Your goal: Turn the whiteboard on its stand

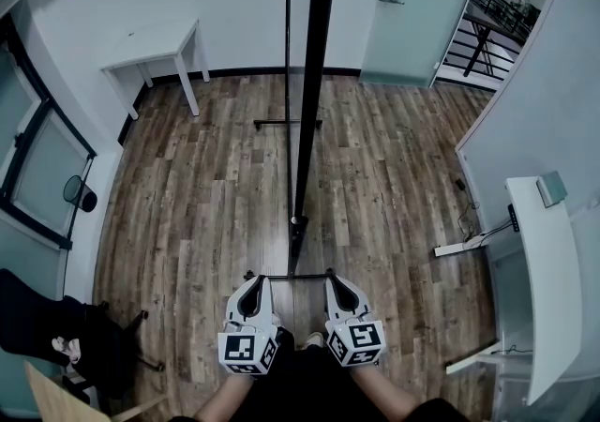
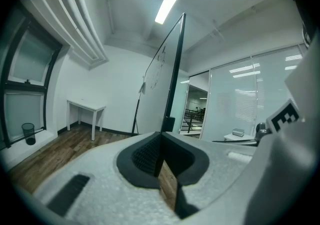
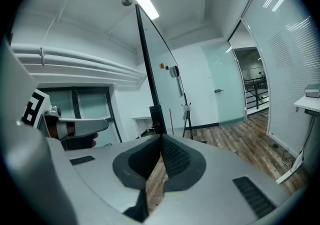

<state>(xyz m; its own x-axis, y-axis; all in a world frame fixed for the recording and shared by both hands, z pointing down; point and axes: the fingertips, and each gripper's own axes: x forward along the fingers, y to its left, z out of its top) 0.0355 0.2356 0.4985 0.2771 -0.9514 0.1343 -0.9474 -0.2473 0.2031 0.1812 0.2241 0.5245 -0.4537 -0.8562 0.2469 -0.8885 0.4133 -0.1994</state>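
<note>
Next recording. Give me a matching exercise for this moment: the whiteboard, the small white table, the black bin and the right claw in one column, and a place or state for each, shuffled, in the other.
Column one
1. whiteboard
2. small white table
3. black bin
4. right claw

Column two
a. on the floor by the window at the left
b. shut, with nothing between its jaws
c. seen edge-on, standing in the middle of the wooden floor
d. against the far white wall, left of the board

Pairs: 1-c, 2-d, 3-a, 4-b
</note>
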